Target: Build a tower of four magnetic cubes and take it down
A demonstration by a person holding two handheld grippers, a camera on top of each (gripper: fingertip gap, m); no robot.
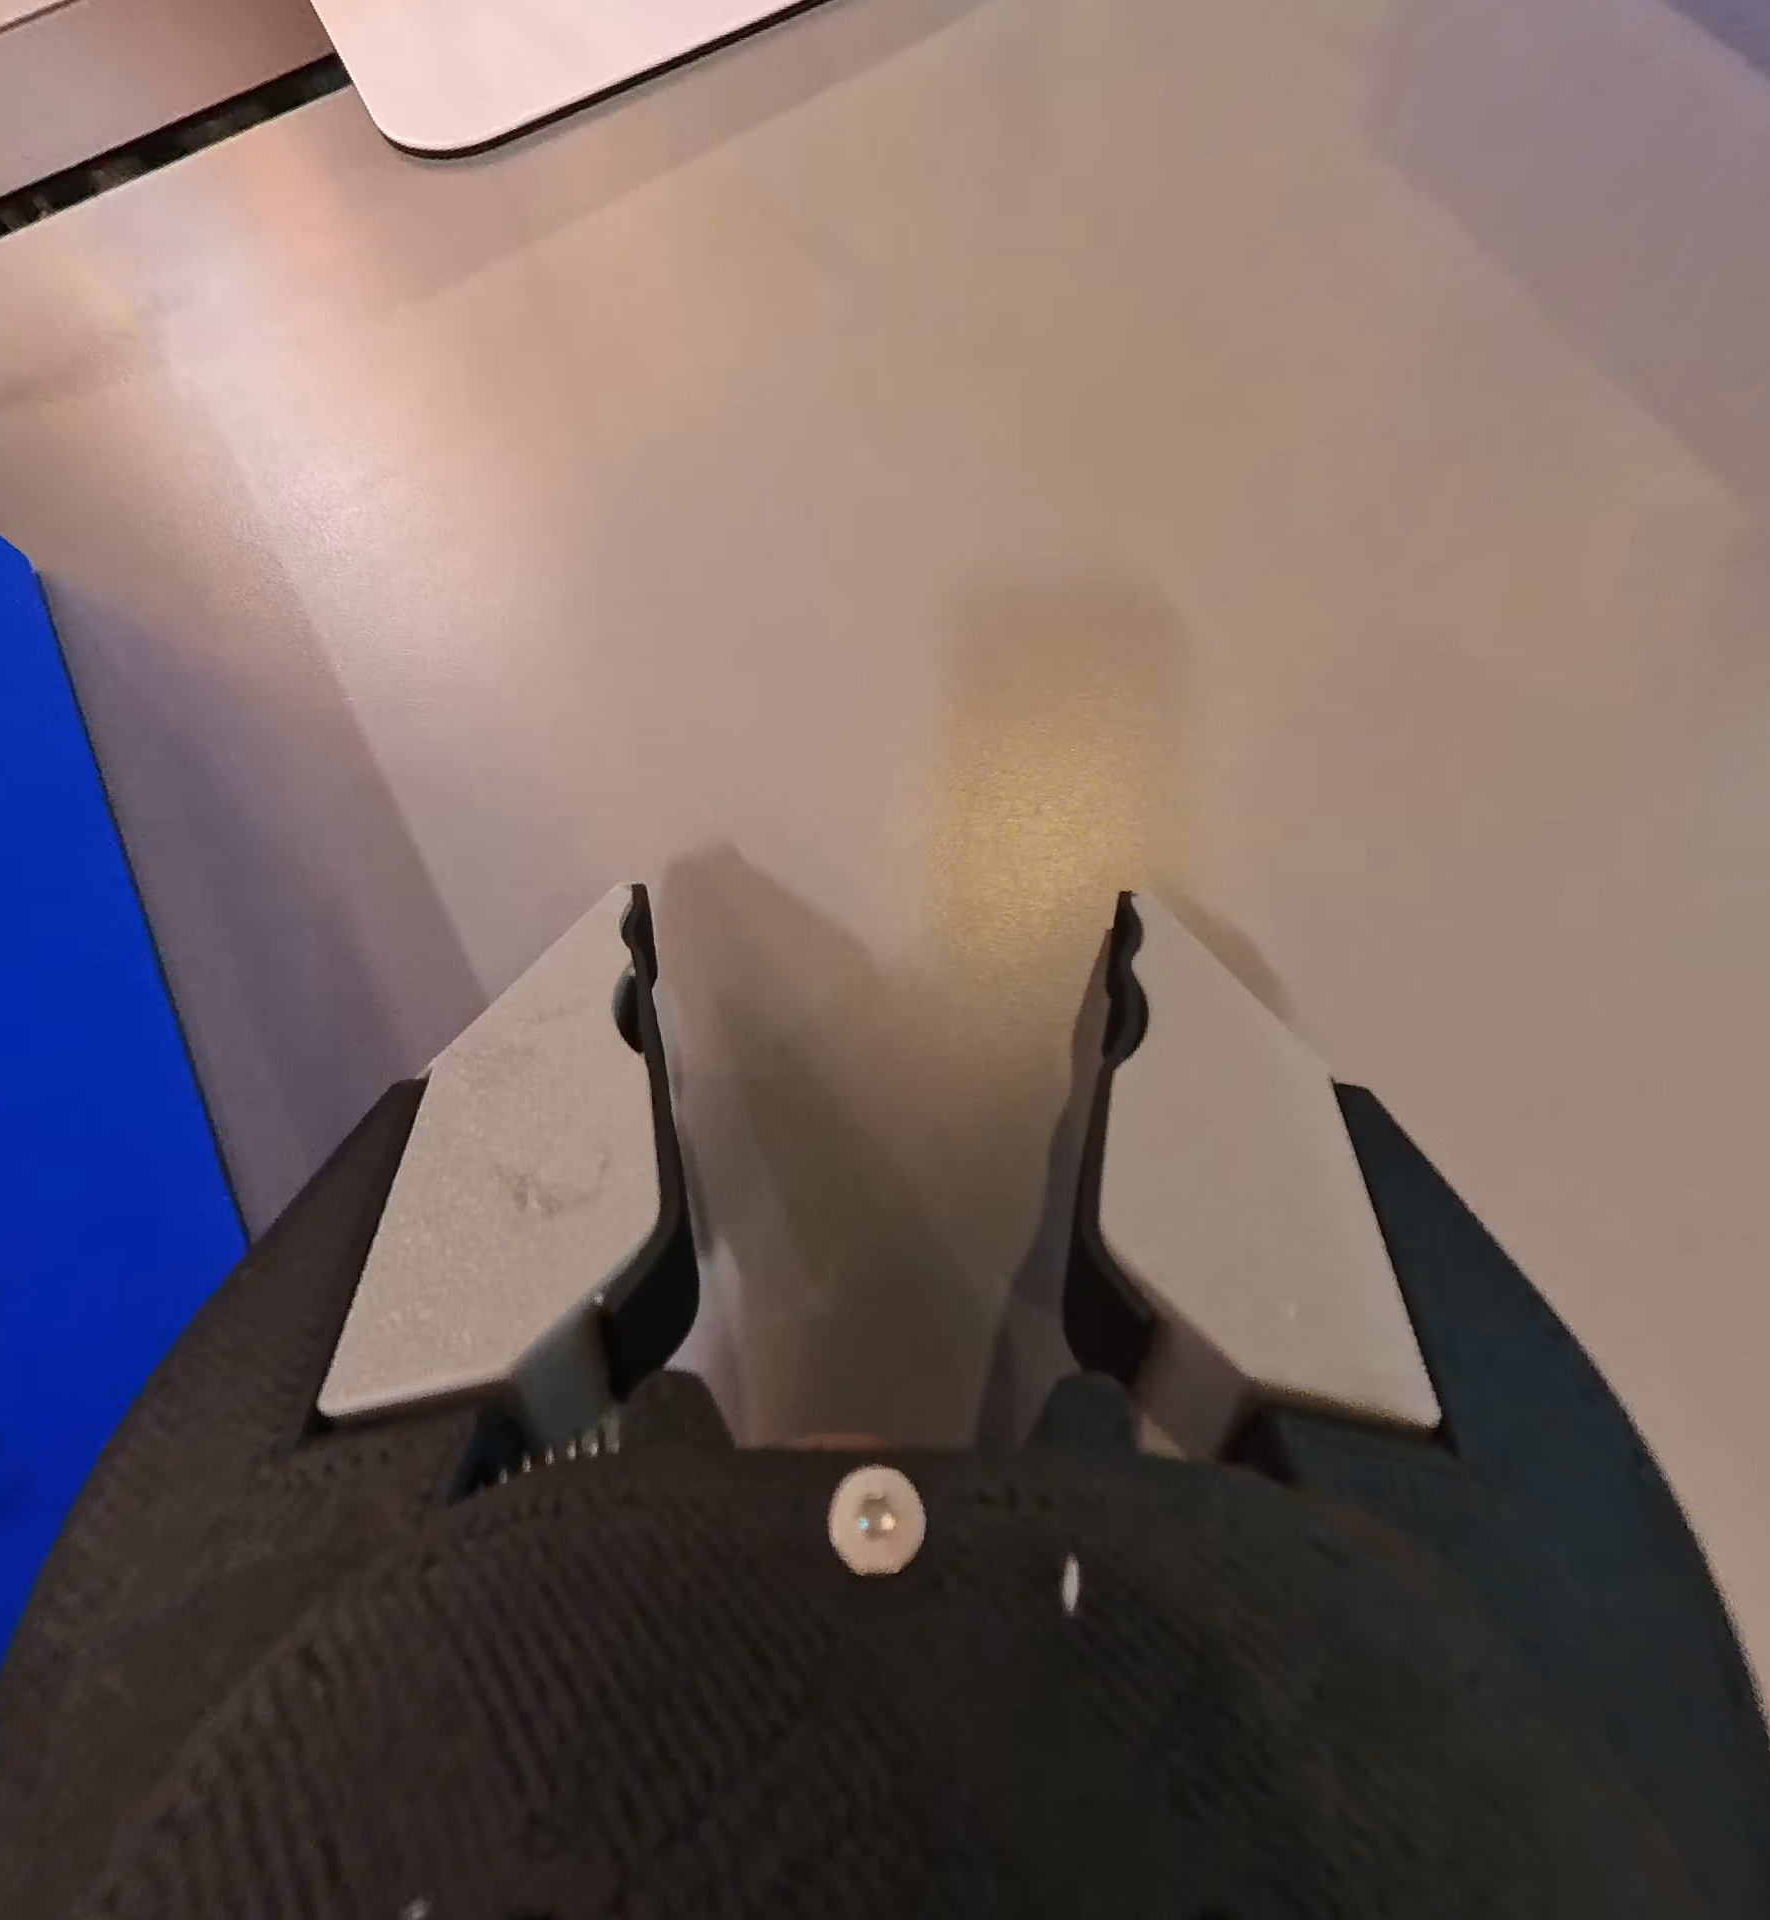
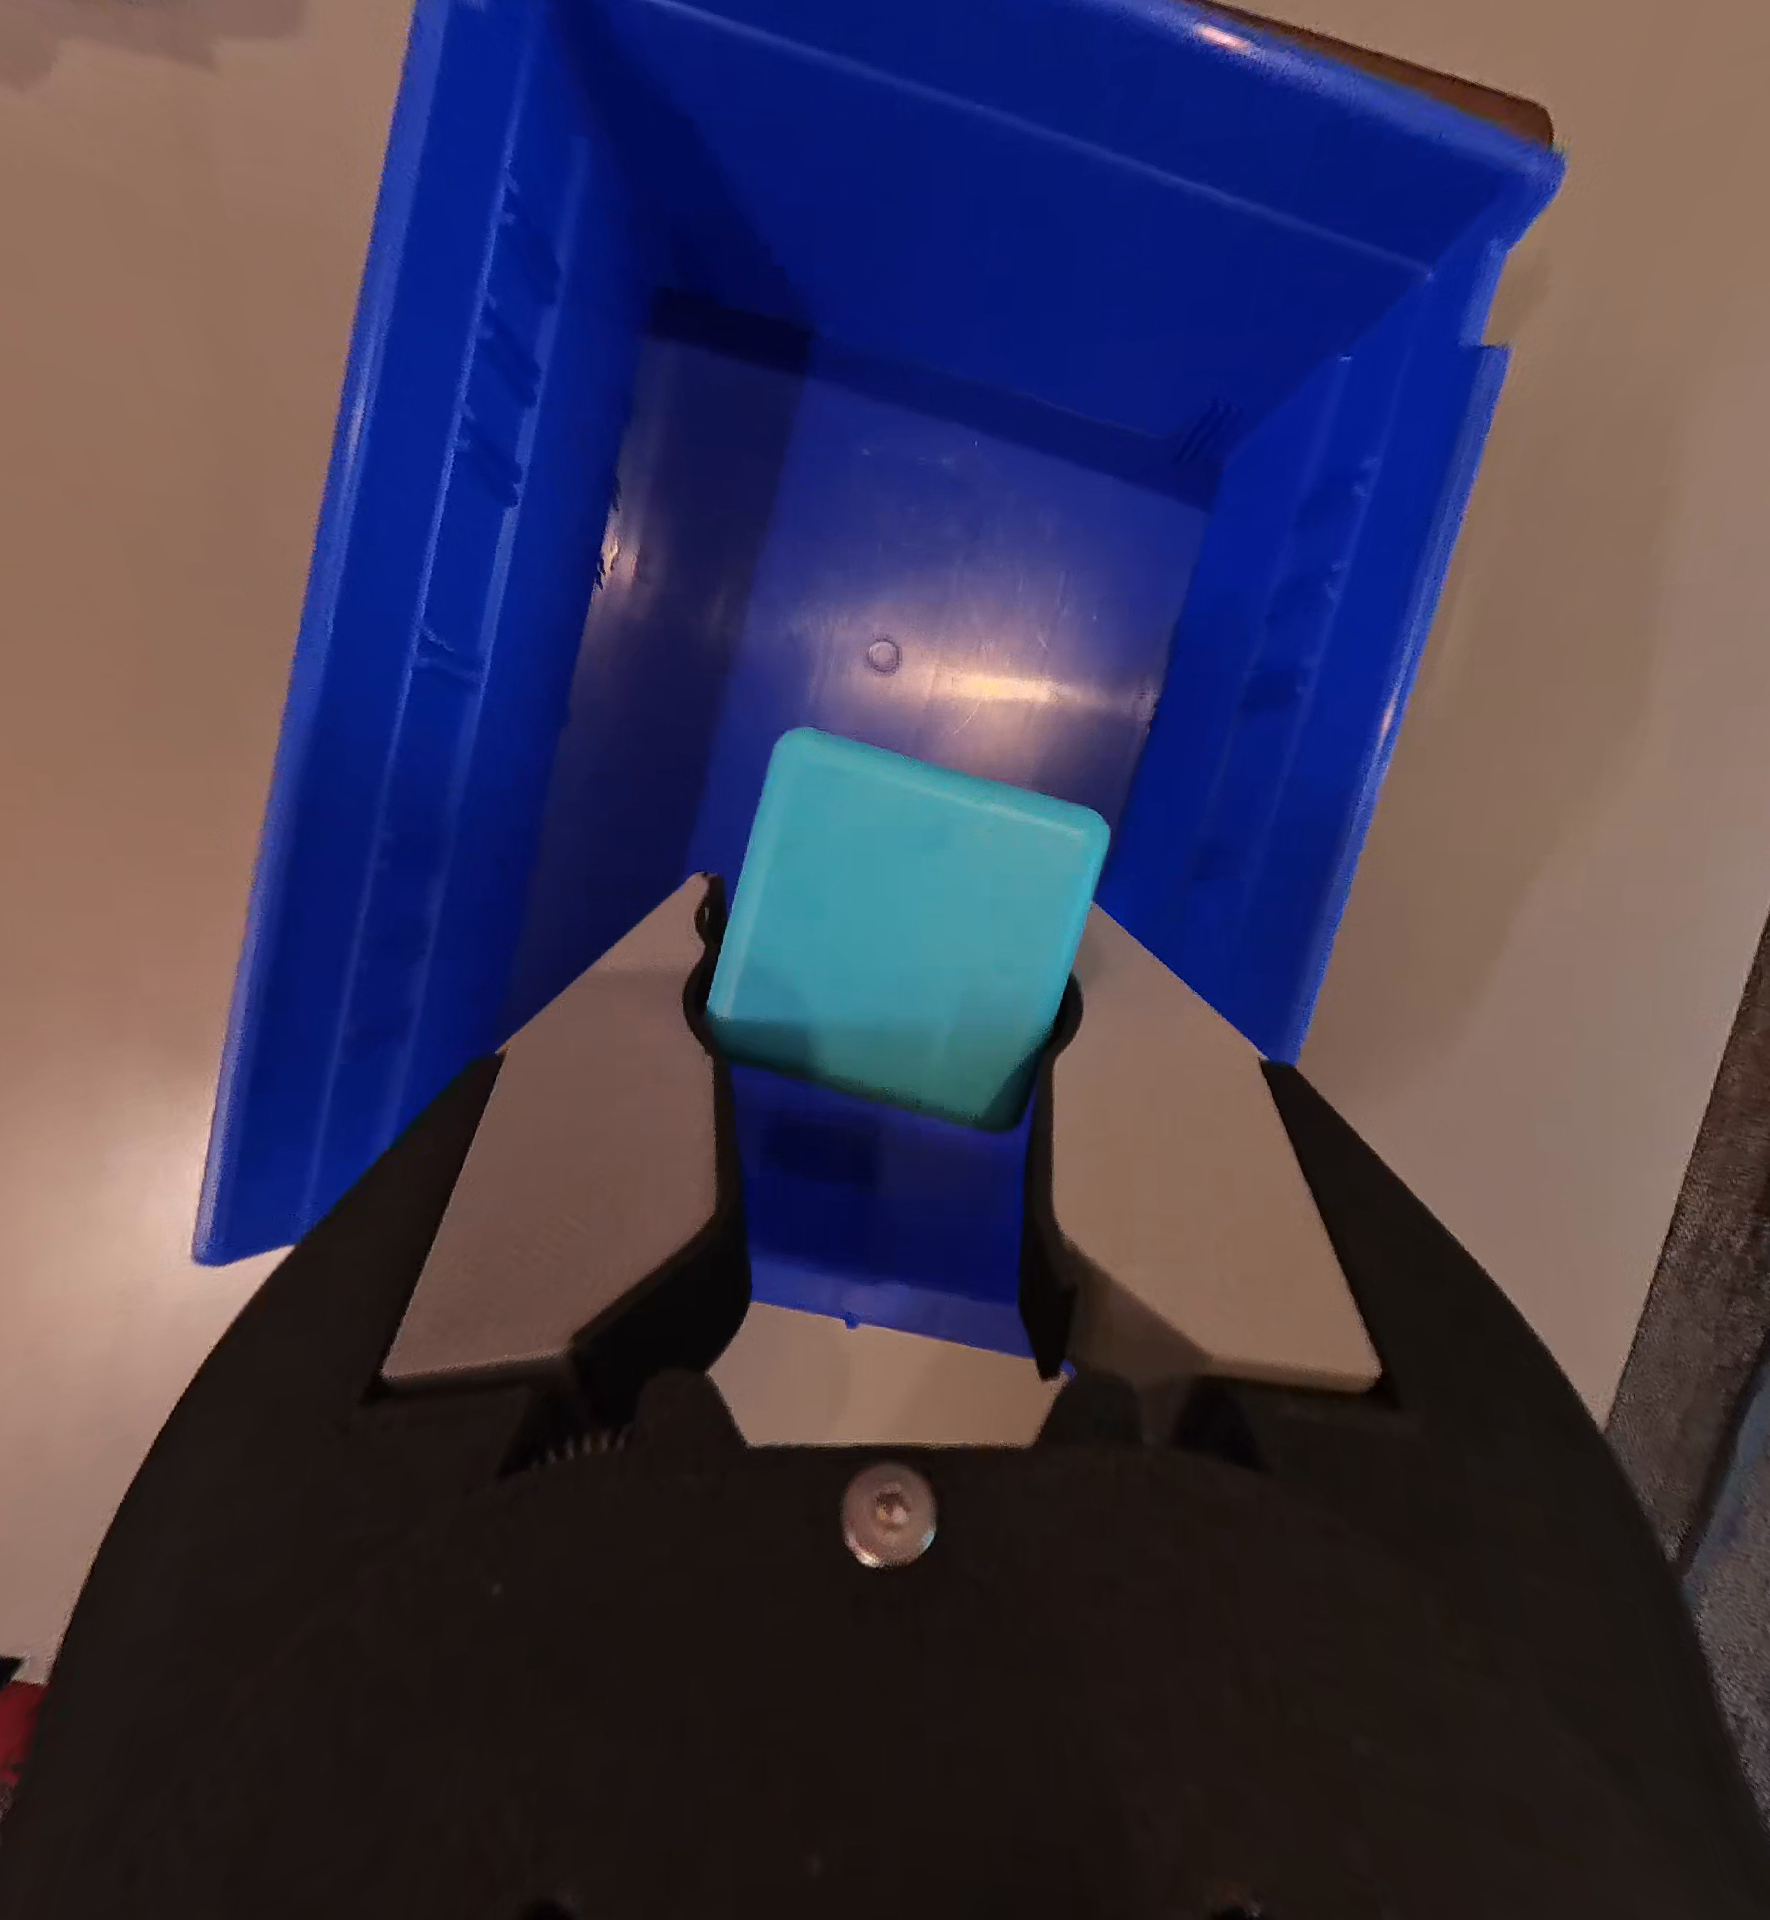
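In the right wrist view my right gripper is shut on a turquoise cube and holds it over the inside of a blue plastic bin. The bin's floor beyond the cube is bare. In the left wrist view my left gripper is open and empty, pointed down at the pale table top. A faint yellowish glow lies on the table just ahead of its fingers. No other cubes show in either view.
The blue bin's wall fills the left edge of the left wrist view. A flat pale slab with rounded corners lies at the table's far edge. A dark grey floor or fabric runs along the right of the right wrist view. The gap from one gripper's tips to the other's is roughly 45 cm.
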